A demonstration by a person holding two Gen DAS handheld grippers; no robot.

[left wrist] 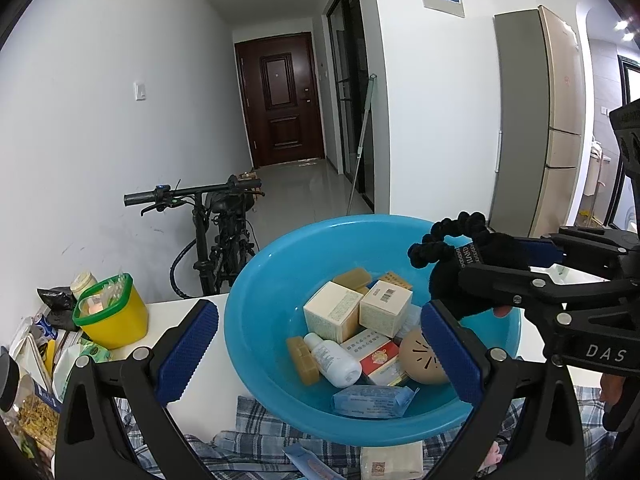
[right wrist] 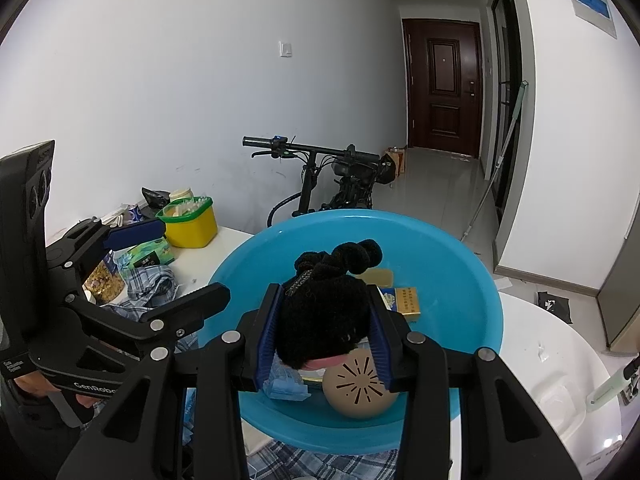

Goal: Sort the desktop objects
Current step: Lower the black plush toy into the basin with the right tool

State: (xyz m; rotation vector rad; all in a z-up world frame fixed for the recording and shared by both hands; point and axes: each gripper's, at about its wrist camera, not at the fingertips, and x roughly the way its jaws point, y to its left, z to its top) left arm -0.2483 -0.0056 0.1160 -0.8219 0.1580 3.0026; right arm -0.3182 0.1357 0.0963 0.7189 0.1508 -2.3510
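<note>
A blue plastic basin [left wrist: 264, 280] sits on the white table and holds several small boxes, a white bottle [left wrist: 334, 358], soap bars, a blue packet and a tan round object [left wrist: 420, 356]. My right gripper [right wrist: 324, 328] is shut on a black fuzzy hair tie bundle [right wrist: 320, 312] and holds it over the basin [right wrist: 460, 280]. The bundle also shows in the left wrist view [left wrist: 464, 256]. My left gripper [left wrist: 320, 352] is open and empty, its blue-padded fingers [left wrist: 188, 352] standing either side of the basin's near rim.
A yellow tub with a green rim [left wrist: 114, 312] stands at the left among packets and a jar. A plaid cloth [left wrist: 256, 420] lies under the basin. A white tray [right wrist: 560, 380] is at the right. A bicycle [left wrist: 216, 224] stands behind the table.
</note>
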